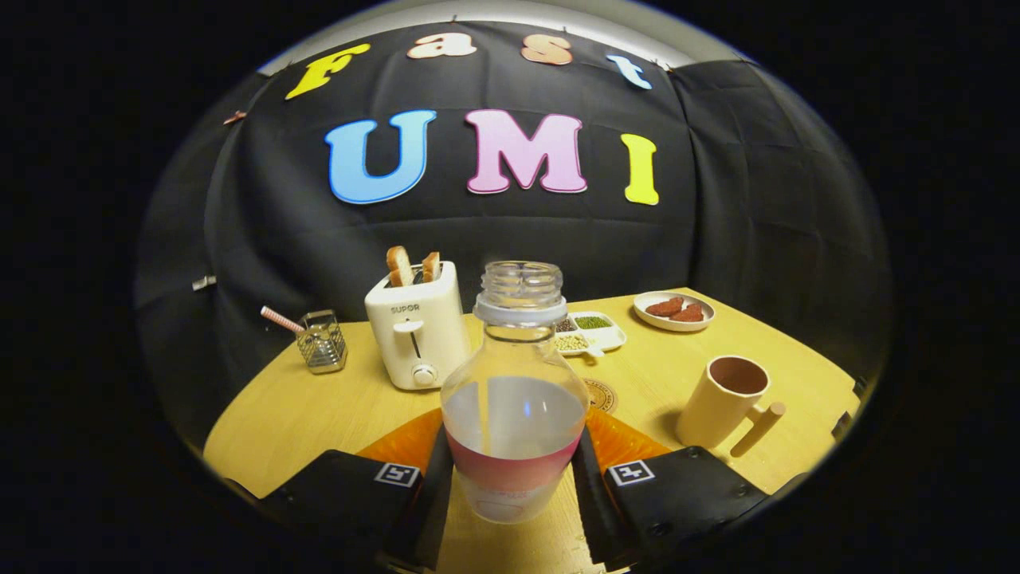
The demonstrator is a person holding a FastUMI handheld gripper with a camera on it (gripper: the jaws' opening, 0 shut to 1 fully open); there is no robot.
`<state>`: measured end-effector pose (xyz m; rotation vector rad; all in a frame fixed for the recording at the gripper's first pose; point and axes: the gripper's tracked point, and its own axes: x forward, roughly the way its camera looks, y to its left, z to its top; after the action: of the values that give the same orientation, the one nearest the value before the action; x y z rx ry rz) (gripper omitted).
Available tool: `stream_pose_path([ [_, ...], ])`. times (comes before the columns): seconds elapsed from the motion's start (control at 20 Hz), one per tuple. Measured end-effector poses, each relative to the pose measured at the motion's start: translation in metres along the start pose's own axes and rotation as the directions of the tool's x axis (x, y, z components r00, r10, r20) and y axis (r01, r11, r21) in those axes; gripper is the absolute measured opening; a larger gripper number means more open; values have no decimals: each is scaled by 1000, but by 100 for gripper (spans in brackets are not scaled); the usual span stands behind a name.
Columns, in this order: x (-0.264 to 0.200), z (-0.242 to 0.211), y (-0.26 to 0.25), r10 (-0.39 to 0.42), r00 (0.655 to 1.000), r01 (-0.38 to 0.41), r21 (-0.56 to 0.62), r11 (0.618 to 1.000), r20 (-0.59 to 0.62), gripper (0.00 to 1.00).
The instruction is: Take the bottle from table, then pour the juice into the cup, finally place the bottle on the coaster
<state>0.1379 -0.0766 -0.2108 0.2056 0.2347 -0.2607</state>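
The fingers [514, 478] are closing on the lower body of the uncapped juice bottle [515, 399], pressing it from both sides; it is standing upright between them, and whether it is resting on the tabletop [287, 414] I cannot tell. With no cap, tilting too soon is risking a spill. Beside the bottle the mug [723, 401] is waiting; just behind the bottle, the coaster [602, 394]; farther back, a toaster [418, 327]
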Motion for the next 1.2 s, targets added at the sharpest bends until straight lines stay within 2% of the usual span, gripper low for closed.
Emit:
stream_pose_path([
  [0.25, -14, 30, -24, 19, 999, -10, 196, 981, -44, 70],
  [0.4, -15, 44, -38, 57, 996, -30, 351, 936, -68, 70],
  [0.55, -13, 43, -54, 74, 992, -20, 448, 894, -104, 70],
  [0.65, -8, 45, -64, 86, 989, -10, 536, 844, -117, 71],
  [0.85, 0, 39, -80, 94, 983, 44, 705, 708, -155, 71],
  [1.2, 15, 31, -100, 130, 970, 123, 872, 474, -207, 71],
])
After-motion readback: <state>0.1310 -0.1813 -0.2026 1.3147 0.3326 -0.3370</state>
